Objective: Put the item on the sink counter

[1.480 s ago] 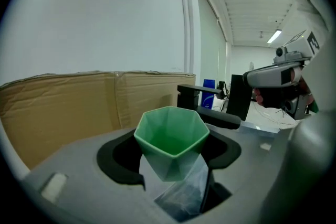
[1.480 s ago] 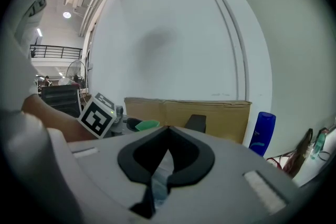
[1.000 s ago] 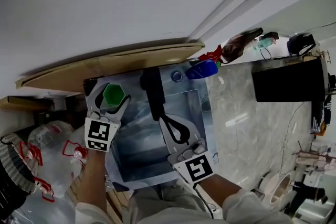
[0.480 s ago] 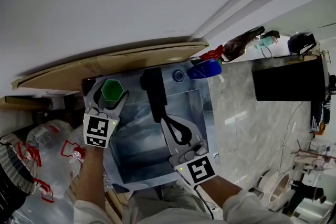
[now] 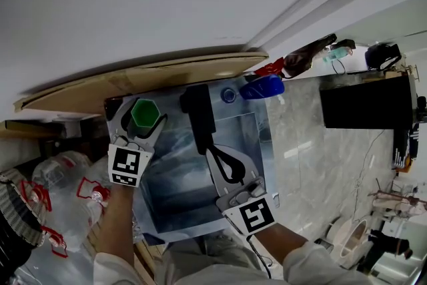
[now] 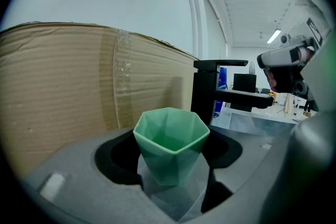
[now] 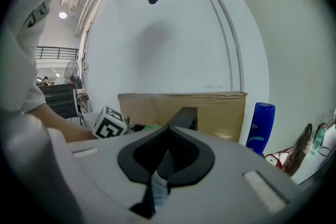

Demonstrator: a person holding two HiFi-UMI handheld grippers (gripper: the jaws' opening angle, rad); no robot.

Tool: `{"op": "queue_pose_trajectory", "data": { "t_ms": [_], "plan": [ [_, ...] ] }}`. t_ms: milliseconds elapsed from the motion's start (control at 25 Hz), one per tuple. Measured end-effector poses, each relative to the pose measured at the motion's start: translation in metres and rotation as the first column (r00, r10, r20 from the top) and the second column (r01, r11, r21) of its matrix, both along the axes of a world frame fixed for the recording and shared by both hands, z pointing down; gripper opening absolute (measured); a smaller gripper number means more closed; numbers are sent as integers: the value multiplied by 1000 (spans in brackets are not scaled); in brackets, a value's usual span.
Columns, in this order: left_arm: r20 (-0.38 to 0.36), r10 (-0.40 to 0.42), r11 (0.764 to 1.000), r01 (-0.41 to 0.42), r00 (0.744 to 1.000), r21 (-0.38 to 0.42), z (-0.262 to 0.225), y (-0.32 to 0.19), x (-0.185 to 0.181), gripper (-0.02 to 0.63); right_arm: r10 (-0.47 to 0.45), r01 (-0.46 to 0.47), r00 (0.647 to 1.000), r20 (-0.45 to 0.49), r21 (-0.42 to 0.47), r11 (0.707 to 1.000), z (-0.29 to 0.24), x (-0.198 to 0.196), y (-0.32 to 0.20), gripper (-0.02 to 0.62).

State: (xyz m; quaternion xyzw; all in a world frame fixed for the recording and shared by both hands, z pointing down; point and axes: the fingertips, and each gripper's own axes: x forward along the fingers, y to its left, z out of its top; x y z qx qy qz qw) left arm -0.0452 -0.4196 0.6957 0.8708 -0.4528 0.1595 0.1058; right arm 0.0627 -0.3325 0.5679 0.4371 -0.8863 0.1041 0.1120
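Green cup (image 5: 144, 114) stands upright on the sink counter (image 5: 172, 103), back-left corner, near the black faucet (image 5: 195, 113). Blue bottle (image 5: 261, 87) lies at back right. Our left gripper (image 5: 141, 118) brackets the cup: jaws wide, just been opening, pads look clear, so it's released. Our right gripper (image 5: 212, 153) hangs over the basin (image 5: 180, 173), jaws clenched together on nothing.

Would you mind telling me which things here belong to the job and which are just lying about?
For the job:
green cup
sink counter

Just lying about:
black faucet
blue bottle
cardboard sheet
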Motion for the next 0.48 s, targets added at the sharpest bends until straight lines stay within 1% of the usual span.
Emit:
{"op": "queue_pose_trajectory", "data": {
  "t_ms": [120,480],
  "plan": [
    [-19,13,1000,-13,1000,-4,-1,2,2,383,-1,1,1000,-2,4,1000,-2,-2,2,3],
    [-20,2,1000,-1,1000,9,-11,8,-6,396,0,0,1000,-9,22,1000,-12,-5,5,3]
  ]
}}
